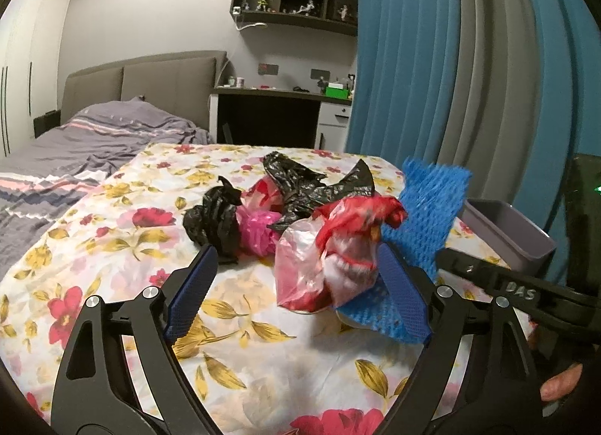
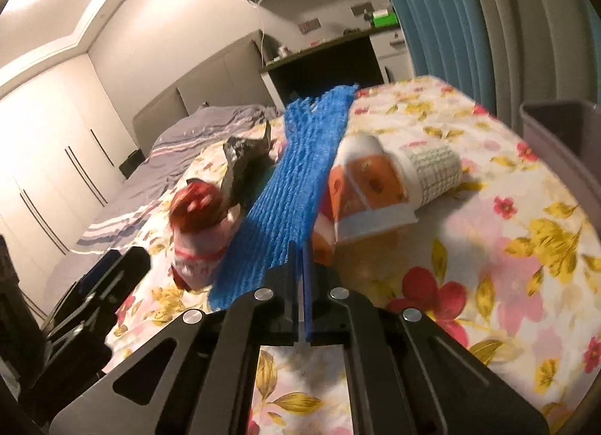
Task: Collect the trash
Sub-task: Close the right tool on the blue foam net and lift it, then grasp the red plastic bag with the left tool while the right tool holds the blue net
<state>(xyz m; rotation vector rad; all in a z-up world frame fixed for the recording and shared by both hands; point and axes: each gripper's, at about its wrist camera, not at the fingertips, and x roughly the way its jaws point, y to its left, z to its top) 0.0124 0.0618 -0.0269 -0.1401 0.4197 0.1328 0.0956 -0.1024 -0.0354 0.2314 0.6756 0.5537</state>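
- Left tongs (image 1: pixel 296 285): jaws spread wide, nothing clamped. They sit low over the floral cloth (image 1: pixel 112 247).
- Between the left jaws, towards the right finger: a red-and-clear bag (image 1: pixel 330 258), crumpled, resting on the cloth. Whether it touches the right pad (image 1: pixel 402 292) cannot be told.
- Ahead of the left tongs: a black bag (image 1: pixel 214 221), a pink wrapper (image 1: pixel 259 232) just beside it, and a second black bag (image 1: pixel 308 187) farther off, all bunched together.
- Right tongs (image 2: pixel 304 273): jaws closed on the near end of the blue mesh (image 2: pixel 296 179). The mesh runs straight ahead from the fingertips, raised off the cloth at its far end.
- Left of the mesh in the right view: the red-and-clear bag. Right of it: a paper cup (image 2: pixel 375 187) lying on its side.
- Bin (image 2: pixel 563 142): grey, at the far right of the right tongs, on the cloth's edge. Its inside is not visible in the right view; the part showing in the left view holds no visible item.
- All trash apart from the gripped mesh lies on the cloth, outside the bin.
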